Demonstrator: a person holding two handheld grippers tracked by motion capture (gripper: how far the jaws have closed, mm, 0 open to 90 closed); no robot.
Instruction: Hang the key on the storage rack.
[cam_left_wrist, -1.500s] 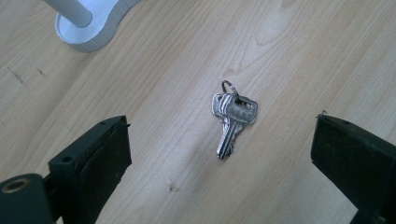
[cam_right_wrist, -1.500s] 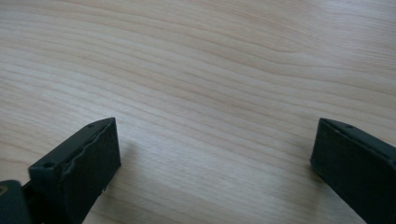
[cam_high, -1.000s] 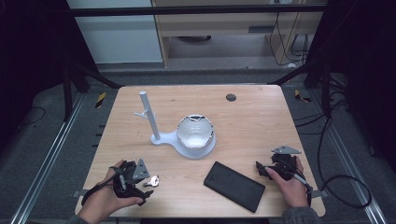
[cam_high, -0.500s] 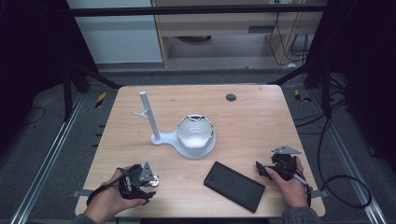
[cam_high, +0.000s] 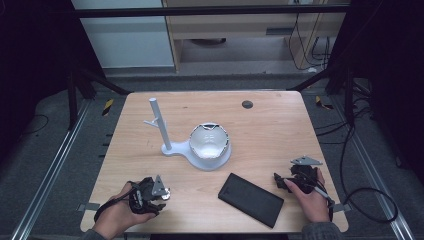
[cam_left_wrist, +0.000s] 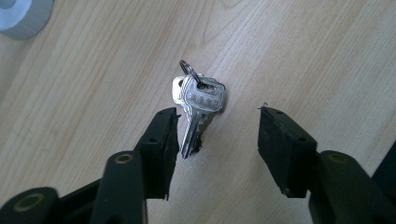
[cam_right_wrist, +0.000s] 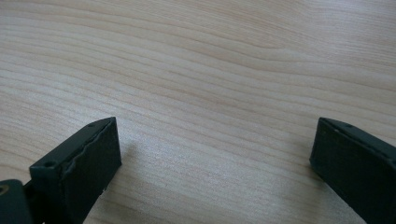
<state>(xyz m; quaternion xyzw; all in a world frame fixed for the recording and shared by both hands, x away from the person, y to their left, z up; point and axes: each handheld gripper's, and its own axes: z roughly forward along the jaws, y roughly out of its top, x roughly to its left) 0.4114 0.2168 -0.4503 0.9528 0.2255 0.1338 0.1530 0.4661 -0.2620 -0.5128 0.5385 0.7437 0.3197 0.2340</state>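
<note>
- Near the table's front left corner: your left gripper sits low over the wood, fingers parted either side of a small bunch of keys.
- Keys lie flat on the table, ring end pointing away from you, blade tips toward you; blade tip just beside the left-hand finger in the left gripper view, contact not clear. Other finger well apart from them.
- The left fingers have just been closing, keys between them, not yet clamped.
- In the high view, the left gripper hides most of the keys.
- Your right gripper rests near the front right edge, fingers spread wide over bare wood, grasping nothing.
- Between your hands: a black phone, lying at a slant.
- Mid-table: a white stand with an upright post, and a white bowl on its base.
</note>
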